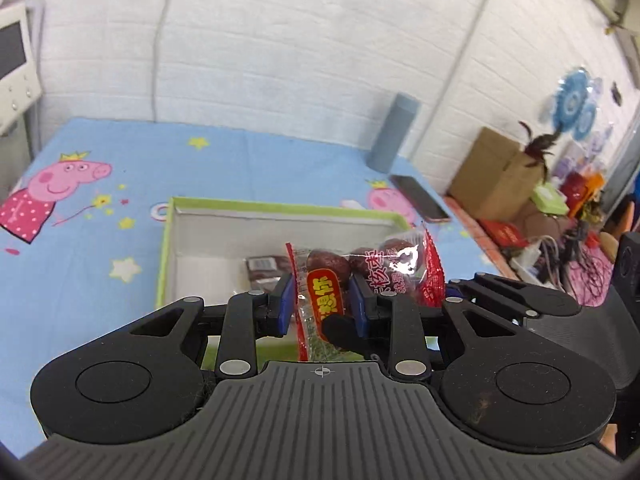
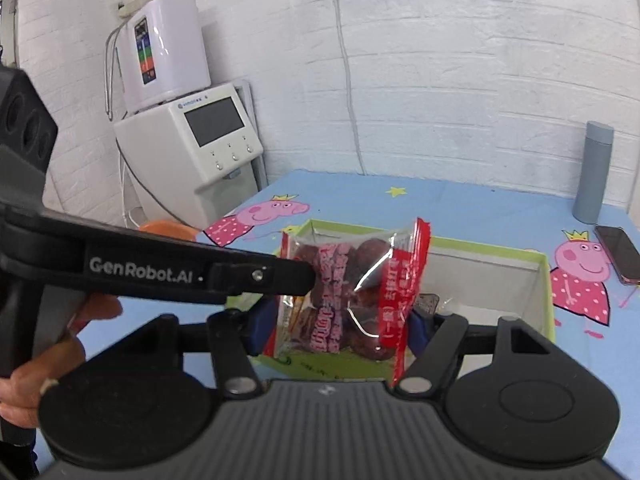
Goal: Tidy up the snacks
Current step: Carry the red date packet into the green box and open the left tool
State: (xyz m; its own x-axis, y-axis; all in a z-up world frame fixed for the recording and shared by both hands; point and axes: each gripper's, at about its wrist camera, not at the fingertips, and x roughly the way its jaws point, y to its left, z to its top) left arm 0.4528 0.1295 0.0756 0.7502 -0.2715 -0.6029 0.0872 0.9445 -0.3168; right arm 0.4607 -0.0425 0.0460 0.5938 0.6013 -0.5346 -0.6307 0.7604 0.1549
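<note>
A clear snack packet (image 1: 360, 268) with red ends, filled with dark dates, hangs above a green-rimmed white box (image 1: 280, 210). My left gripper (image 1: 320, 300) is shut on its left part, blue pads pressing both faces. In the right wrist view the same packet (image 2: 344, 300) sits between the blue pads of my right gripper (image 2: 338, 320), which squeeze its two edges. The left gripper (image 2: 296, 276) reaches in from the left onto the packet's upper corner. The right gripper (image 1: 520, 296) shows at the packet's right end. A dark wrapped snack (image 1: 264, 268) lies inside the box (image 2: 480, 246).
A blue cartoon-pig cloth (image 1: 100, 240) covers the table. A grey-blue bottle (image 2: 596, 172) and a phone (image 2: 618, 252) stand at the back right. A white water dispenser (image 2: 208, 148) is off the left edge. Cardboard boxes (image 1: 496, 172) and clutter lie right. A hand (image 2: 40, 380) grips the left tool.
</note>
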